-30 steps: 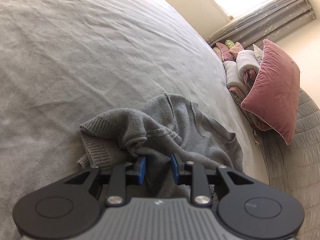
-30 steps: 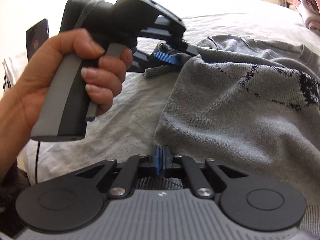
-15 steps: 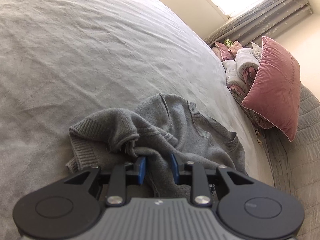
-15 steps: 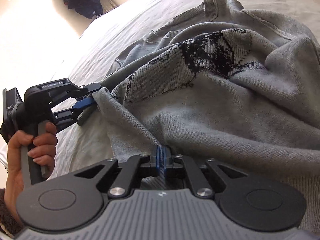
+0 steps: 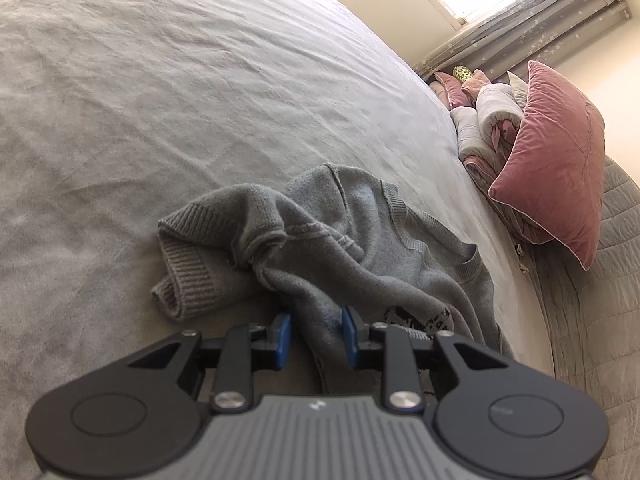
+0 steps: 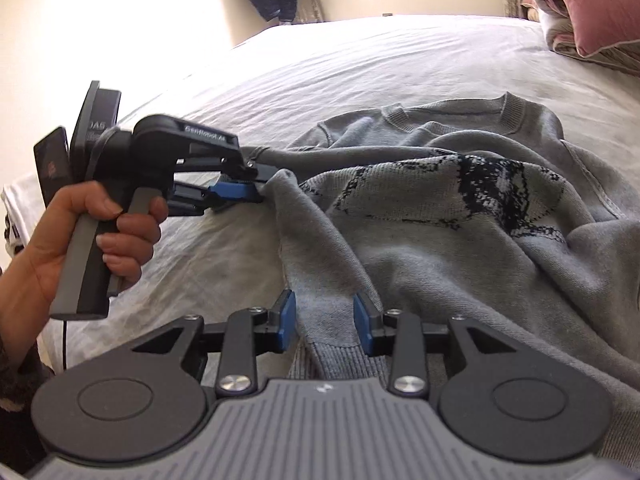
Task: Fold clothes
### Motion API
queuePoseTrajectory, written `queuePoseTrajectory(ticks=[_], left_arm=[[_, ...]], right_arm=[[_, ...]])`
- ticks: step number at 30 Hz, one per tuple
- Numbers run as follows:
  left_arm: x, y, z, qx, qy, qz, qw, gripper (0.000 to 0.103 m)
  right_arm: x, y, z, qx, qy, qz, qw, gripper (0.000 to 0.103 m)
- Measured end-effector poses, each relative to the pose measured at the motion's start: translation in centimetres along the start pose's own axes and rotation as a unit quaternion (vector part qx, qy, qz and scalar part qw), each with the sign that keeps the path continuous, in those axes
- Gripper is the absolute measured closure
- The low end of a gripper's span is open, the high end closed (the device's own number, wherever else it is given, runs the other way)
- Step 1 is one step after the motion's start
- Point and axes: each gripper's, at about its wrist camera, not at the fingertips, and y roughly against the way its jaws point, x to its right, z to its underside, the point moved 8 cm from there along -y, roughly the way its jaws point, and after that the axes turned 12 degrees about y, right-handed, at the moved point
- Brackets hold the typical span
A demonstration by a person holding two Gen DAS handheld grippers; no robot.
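My left gripper (image 5: 315, 335) stands parted, a ridge of the grey sweater (image 5: 360, 248) loose between its jaws; my right gripper (image 6: 325, 322) likewise straddles the hem, gripping nothing; sweater rumpled on the bed (image 5: 160, 80); I'd spread it flat before creasing.

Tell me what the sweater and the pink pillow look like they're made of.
Sweater: soft grey knit, likely cotton or wool blend; ribbed cuff and collar, stitches visible, dark knitted-in pattern. Pillow: looks like velvet, with a soft uneven sheen and pale piped edge.
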Motion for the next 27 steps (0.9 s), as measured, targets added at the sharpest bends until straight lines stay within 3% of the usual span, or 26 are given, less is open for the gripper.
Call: queuePoseTrajectory(ticks=[3, 4, 5, 7, 10, 17, 27], left_arm=[[-0.3, 0.3, -0.1, -0.003, 0.009, 0.004, 0.9999, 0.076], [-0.4, 0.4, -0.1, -0.004, 0.012, 0.005, 0.9999, 0.074], [-0.5, 0.5, -0.1, -0.005, 0.015, 0.007, 0.9999, 0.071], [-0.7, 0.6, -0.2, -0.007, 0.021, 0.009, 0.9997, 0.068], [-1.0, 0.9, -0.2, -0.01, 0.03, 0.013, 0.9994, 0.065], [-1.9, 1.7, -0.3, -0.015, 0.054, 0.021, 0.9982, 0.063], [-3.0, 2.5, -0.7, 0.001, 0.059, 0.008, 0.9982, 0.064]], right_arm=[[-0.6, -1.5, 0.6, -0.02, 0.033, 0.008, 0.999, 0.073], [-0.7, -1.8, 0.8, -0.027, 0.04, 0.013, 0.999, 0.087], [-0.7, -1.8, 0.9, -0.029, 0.039, 0.013, 0.999, 0.093], [-0.6, -1.8, 0.9, -0.032, 0.035, 0.008, 0.999, 0.093], [-1.1, -0.7, 0.0, -0.014, -0.021, -0.061, 0.998, 0.093], [-2.8, 0.8, -1.8, 0.011, -0.099, -0.189, 0.977, 0.093], [-4.1, -0.2, -2.5, -0.009, -0.082, -0.224, 0.971, 0.093]])
